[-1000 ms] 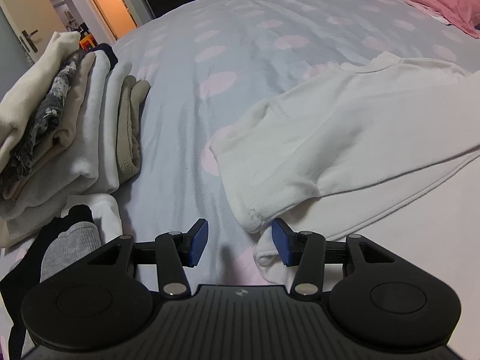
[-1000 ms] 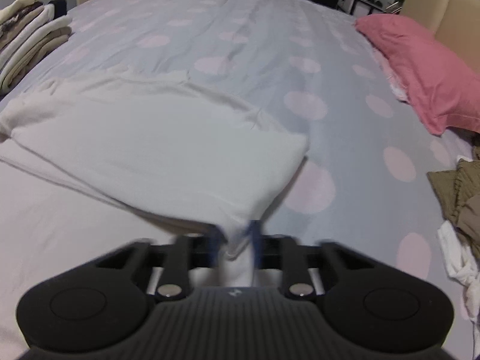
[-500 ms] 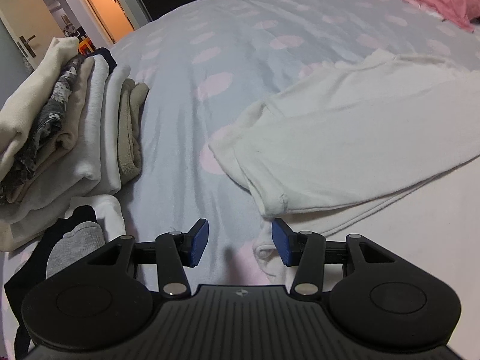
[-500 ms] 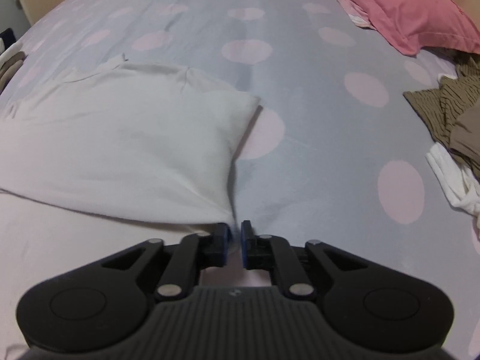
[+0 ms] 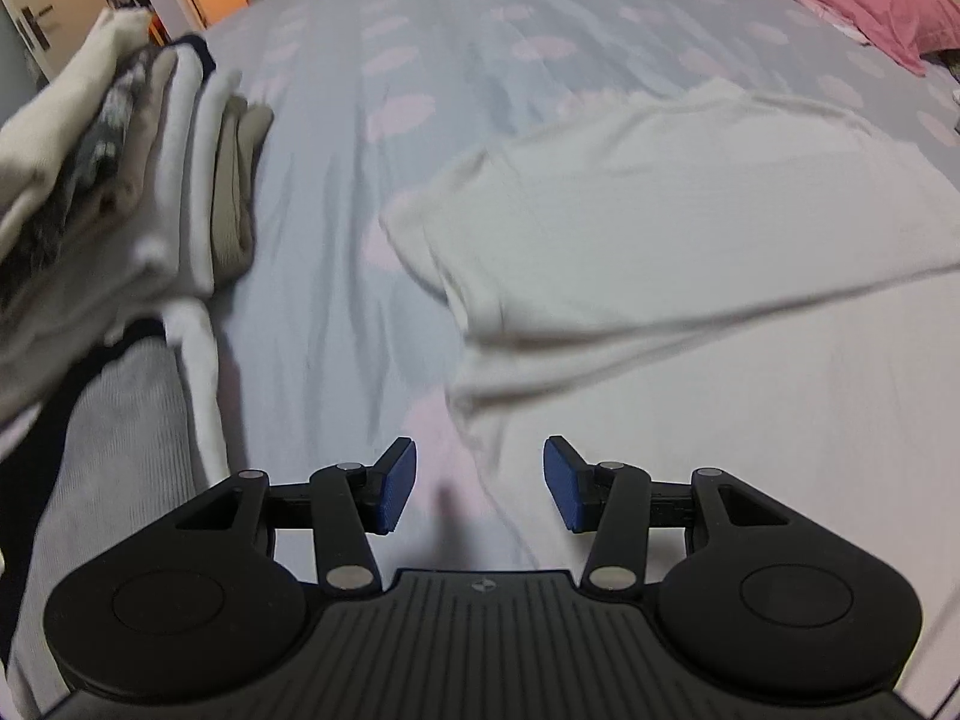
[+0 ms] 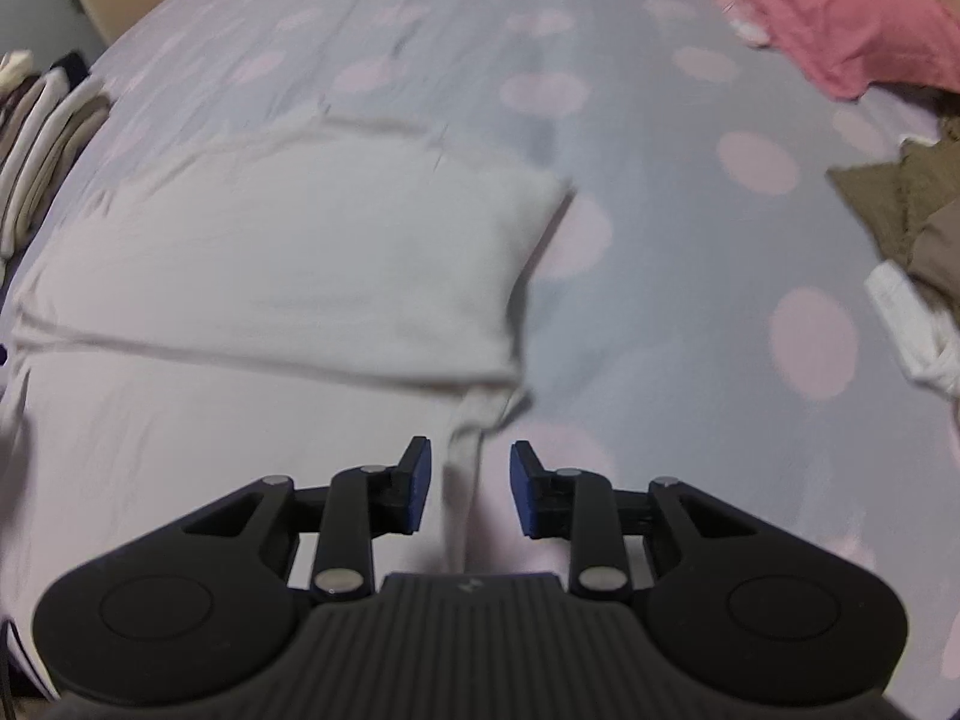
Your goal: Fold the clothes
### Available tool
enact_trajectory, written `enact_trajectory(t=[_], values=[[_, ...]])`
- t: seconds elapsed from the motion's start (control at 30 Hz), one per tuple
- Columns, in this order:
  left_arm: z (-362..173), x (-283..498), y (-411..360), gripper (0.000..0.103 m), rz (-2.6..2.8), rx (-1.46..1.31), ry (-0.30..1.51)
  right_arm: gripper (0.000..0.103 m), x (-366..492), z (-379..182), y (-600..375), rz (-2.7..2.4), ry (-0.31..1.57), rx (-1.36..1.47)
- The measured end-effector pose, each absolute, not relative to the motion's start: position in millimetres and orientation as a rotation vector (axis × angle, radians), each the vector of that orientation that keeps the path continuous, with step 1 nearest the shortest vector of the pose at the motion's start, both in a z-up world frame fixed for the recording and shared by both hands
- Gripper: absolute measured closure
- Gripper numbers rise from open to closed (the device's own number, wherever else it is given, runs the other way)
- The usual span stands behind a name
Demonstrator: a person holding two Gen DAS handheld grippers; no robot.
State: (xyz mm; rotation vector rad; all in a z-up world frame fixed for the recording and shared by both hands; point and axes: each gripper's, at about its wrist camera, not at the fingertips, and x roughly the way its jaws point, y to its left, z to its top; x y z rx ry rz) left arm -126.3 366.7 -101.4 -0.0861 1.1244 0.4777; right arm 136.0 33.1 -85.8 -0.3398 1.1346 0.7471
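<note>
A white garment [image 5: 690,228] lies on the spotted bed sheet, its upper part folded down over the lower part. In the left wrist view its left edge runs between the blue pads of my left gripper [image 5: 477,483], which stands open and does not press the cloth. In the right wrist view the same white garment [image 6: 288,252] shows its folded right corner just ahead of my right gripper [image 6: 468,489]. The right jaws are opening, and a strip of the garment's edge lies between them, untouched by the pads.
A stack of folded clothes [image 5: 114,180] stands at the left, also the stack [image 6: 42,132] in the right wrist view. A grey and black garment [image 5: 120,420] lies below it. A pink pillow [image 6: 840,12] and loose brown and white clothes [image 6: 912,240] lie at the right.
My right gripper held the garment's corner raised, laid it down onto the lower part, then let go and its jaws parted. The left gripper stayed open and shifted slightly along the garment's left edge.
</note>
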Motion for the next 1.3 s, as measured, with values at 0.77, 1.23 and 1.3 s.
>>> enact_trajectory(t=[0.77,1.23,1.3], values=[[-128.3,-232.6,298.9,0.086,0.521,-0.278,1.197,0.070,-1.0,-124.2,-30.3,0.729,1.106,-0.360],[-69.0,-246.5,314.6,0.101,0.602,-0.275,0.860,0.095,13.4,-78.2,-32.8,0.658,0.909,-0.282],[-63.1,-245.6,317.7,0.101,0.633,-0.241,0.800,0.096,20.9,-75.9,-32.5,0.629,0.873,-0.279]])
